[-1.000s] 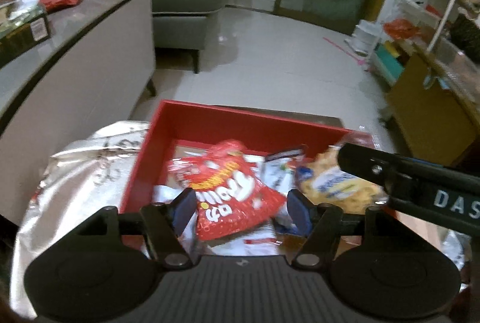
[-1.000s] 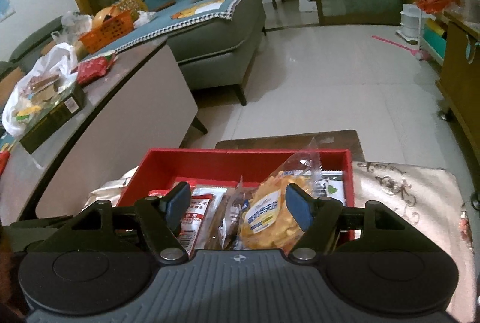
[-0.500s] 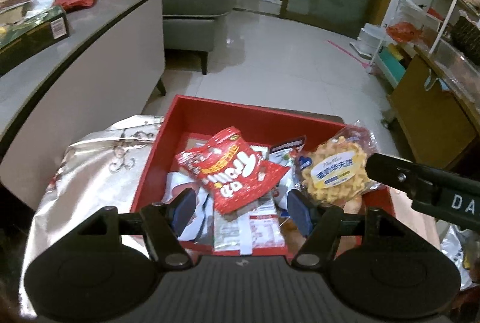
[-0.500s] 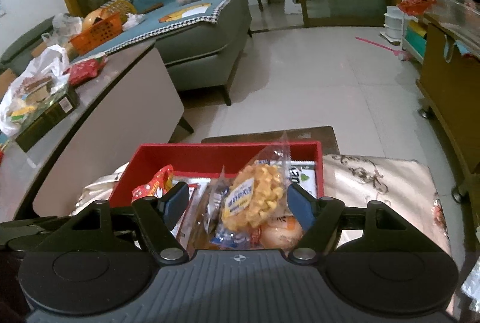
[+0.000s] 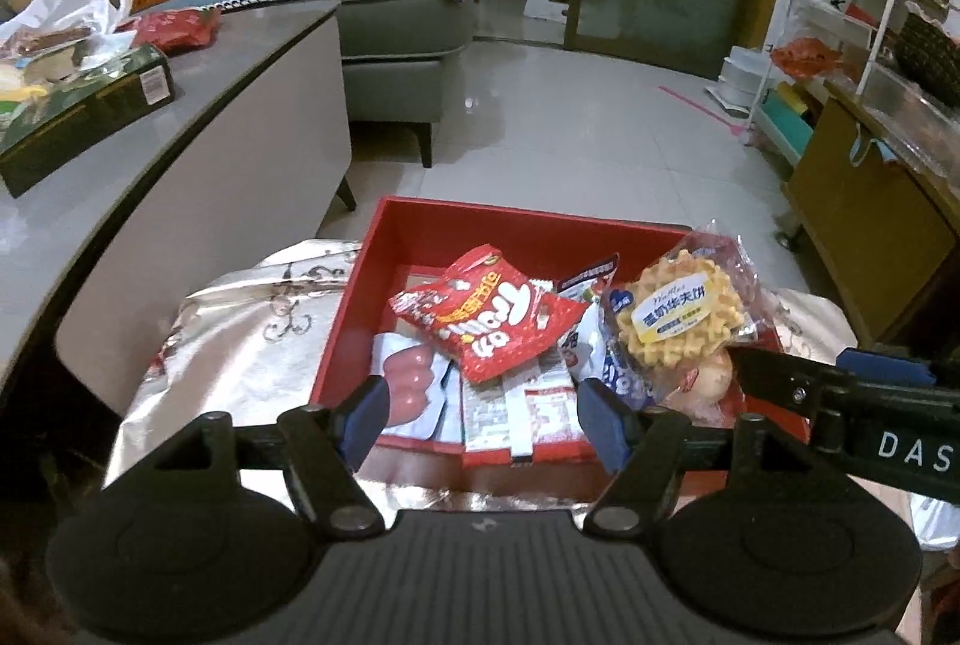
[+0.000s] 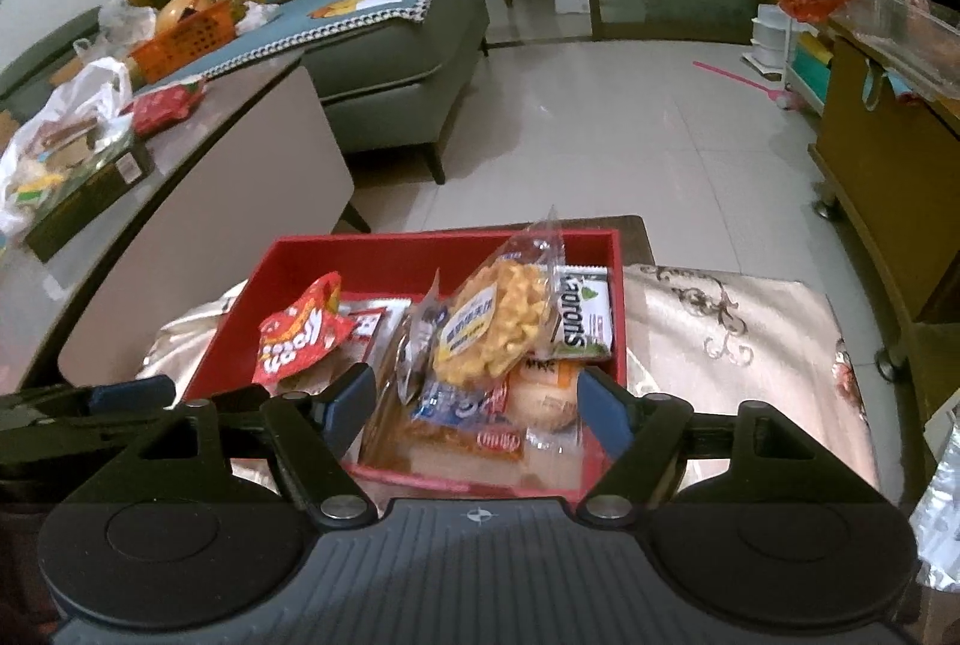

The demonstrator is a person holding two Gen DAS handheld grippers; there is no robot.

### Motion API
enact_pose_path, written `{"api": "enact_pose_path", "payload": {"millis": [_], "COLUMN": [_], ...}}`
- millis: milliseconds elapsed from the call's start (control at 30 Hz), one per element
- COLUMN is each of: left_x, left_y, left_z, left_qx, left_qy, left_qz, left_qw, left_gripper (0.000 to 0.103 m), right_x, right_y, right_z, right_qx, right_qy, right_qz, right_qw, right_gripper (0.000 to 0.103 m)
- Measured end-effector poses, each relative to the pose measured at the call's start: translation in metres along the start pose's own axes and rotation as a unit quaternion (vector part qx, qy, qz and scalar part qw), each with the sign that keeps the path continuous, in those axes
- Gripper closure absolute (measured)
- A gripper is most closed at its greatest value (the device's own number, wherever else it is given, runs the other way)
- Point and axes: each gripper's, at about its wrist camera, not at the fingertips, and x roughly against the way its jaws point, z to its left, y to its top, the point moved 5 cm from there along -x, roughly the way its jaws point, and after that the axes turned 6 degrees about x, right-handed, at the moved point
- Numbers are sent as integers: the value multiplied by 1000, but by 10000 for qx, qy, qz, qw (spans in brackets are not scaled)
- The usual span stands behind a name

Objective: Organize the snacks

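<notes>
A: Snacks sit heaped in the red box [image 5: 528, 237], which rests on a patterned cloth [image 5: 252, 339]. A red packet [image 5: 486, 327] lies on top, and a waffle pack [image 5: 684, 321] leans against the right wall.

B: And the tongs?

A: The left gripper [image 5: 483, 414] hangs over the box's near edge with its jaws opening. Nothing is pinched between them. The right gripper [image 6: 474, 405] is over the near edge too, jaws also opening and empty, with the waffle pack [image 6: 498, 327] just ahead.

B: How far along is it?

A: Probably near the end, as most snacks look boxed. More packets lie on the counter [image 6: 174, 147] at left, including a red bag [image 6: 165, 105]. Whether those belong to the job is unclear.
</notes>
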Motion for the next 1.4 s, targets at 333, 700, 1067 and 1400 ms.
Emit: {"api": "enact_pose_path", "payload": {"millis": [333, 700, 1067, 1400], "left_x": [26, 49, 65, 73], "left_y": [-17, -43, -65, -80], "left_z": [8, 11, 11, 7], "left_qx": [-82, -112, -81, -115], "left_qy": [25, -2, -27, -5], "left_qz": [-79, -44, -37, -17], "left_qw": [9999, 9999, 10000, 9999], "left_gripper": [36, 35, 27, 26], "right_x": [24, 48, 68, 81], "right_y": [-18, -41, -58, -68], "right_z": [12, 24, 24, 20], "right_qx": [74, 120, 76, 26], "right_qy": [45, 70, 71, 51], "right_qz": [-22, -3, -27, -14], "right_qw": [10000, 9999, 9999, 10000], "right_gripper": [19, 16, 16, 16]}}
